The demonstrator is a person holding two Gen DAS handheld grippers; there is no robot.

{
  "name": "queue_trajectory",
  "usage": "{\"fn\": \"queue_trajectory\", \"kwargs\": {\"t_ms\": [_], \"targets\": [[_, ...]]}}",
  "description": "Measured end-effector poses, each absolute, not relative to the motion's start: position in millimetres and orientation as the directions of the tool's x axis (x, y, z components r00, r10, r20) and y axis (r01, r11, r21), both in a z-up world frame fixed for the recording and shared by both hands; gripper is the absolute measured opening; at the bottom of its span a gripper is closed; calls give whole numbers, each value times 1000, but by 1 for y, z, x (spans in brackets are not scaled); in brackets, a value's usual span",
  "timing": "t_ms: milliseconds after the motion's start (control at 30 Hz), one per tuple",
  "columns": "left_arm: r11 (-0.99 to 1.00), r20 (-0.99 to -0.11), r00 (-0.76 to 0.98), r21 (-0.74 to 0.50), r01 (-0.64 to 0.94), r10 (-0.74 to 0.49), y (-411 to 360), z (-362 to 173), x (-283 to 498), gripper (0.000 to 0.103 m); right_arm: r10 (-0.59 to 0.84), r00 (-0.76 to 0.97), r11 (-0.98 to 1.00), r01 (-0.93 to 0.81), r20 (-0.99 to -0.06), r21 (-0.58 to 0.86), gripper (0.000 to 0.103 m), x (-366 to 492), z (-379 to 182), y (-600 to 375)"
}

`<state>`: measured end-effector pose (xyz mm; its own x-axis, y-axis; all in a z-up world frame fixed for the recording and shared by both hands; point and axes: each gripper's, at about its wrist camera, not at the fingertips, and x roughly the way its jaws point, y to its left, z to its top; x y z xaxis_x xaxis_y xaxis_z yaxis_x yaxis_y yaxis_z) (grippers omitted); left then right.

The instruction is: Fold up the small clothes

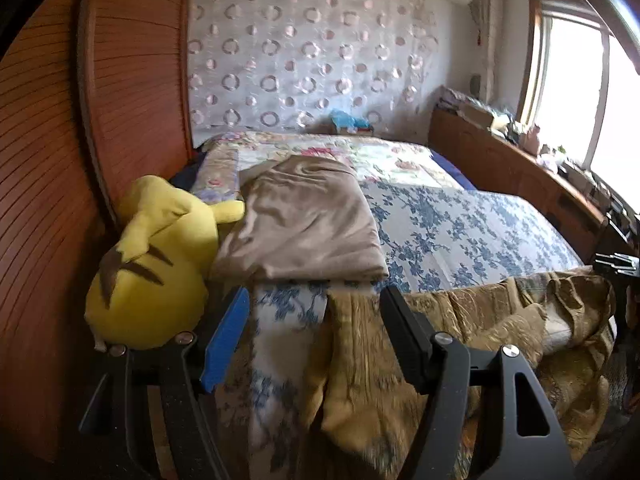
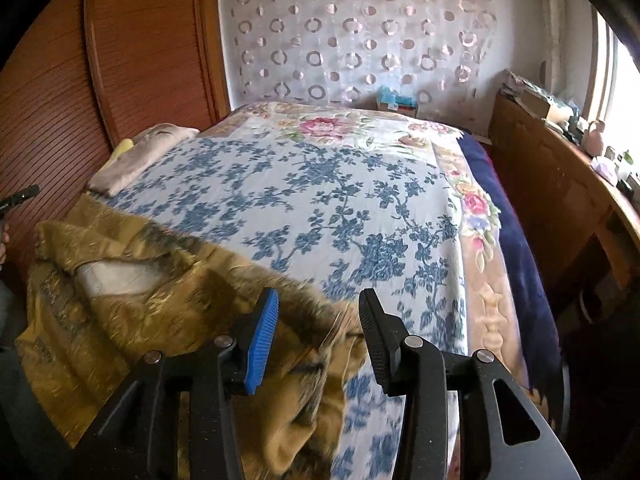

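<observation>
Both tools are standing open and gripping nothing: the left tool and right tool are hovering over the golden garment, which is lying crumpled across the near edge of the bed. Risk: its overhanging part is likely dragging it floorward.

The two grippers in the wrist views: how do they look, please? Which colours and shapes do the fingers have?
The left gripper and the right gripper look alike: matte black plastic linkage arms with round silver pivot screws and triangular cut-outs. Each has one bright blue ribbed pad on its left finger and one black ribbed pad on its right finger. No cables or markings show.
</observation>
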<state>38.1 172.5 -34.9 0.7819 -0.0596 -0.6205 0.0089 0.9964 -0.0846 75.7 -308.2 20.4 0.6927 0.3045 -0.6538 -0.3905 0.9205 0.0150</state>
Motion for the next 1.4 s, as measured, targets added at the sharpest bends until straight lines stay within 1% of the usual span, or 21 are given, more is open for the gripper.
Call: {"fn": "queue_trajectory", "kwargs": {"t_ms": [100,300,333,367,400,600,733,967,1100,1133,1167,1200,1267,1300,1333,1367,1400], "targets": [[996,-646,760,-77,39,-80,168,-40,61,69,319,670,920,-390,-670,48,44,89,11,-308],[996,-700,709,-38,76,-81,156,-54,94,69,304,646,924,-378,-700,52,44,103,0,-308],[996,-713,697,-32,83,-80,154,-58,99,69,299,643,926,-375,-705,51,45,105,-2,-307],[996,-720,689,-27,85,-78,153,-61,102,69,292,641,928,-370,-710,47,51,106,-3,-307],[996,-731,679,-23,86,-75,152,-64,105,69,283,640,931,-364,-714,42,52,107,-5,-307],[996,-787,611,-39,77,-78,153,-85,113,69,287,614,931,-360,-735,62,54,116,-16,-308],[996,-800,595,-42,77,-80,150,-90,112,69,276,612,935,-348,-741,61,63,119,-21,-309],[994,-815,571,-51,95,-96,144,-102,107,68,282,606,932,-358,-744,62,65,117,-21,-307],[991,-809,575,-71,113,-124,141,-103,104,61,290,602,924,-378,-744,54,65,112,-22,-306],[990,-806,577,-72,118,-128,140,-102,103,56,287,601,922,-383,-746,46,65,111,-22,-305],[989,-805,578,-74,126,-134,137,-102,102,48,292,598,918,-394,-746,44,65,110,-22,-304],[988,-805,576,-80,133,-143,135,-101,101,45,298,596,913,-406,-746,40,63,108,-22,-303],[986,-805,575,-79,143,-148,131,-100,99,31,305,599,906,-423,-740,30,49,104,-22,-301],[986,-804,574,-79,149,-151,128,-99,98,28,318,597,901,-431,-737,39,44,103,-21,-302],[985,-801,577,-83,153,-157,126,-98,95,19,332,592,896,-440,-734,50,35,102,-20,-302],[985,-797,584,-84,151,-157,125,-97,94,13,341,588,893,-447,-733,56,25,101,-20,-303],[989,-782,607,-78,129,-141,126,-92,90,13,357,580,886,-458,-732,69,19,100,-19,-304]]}}
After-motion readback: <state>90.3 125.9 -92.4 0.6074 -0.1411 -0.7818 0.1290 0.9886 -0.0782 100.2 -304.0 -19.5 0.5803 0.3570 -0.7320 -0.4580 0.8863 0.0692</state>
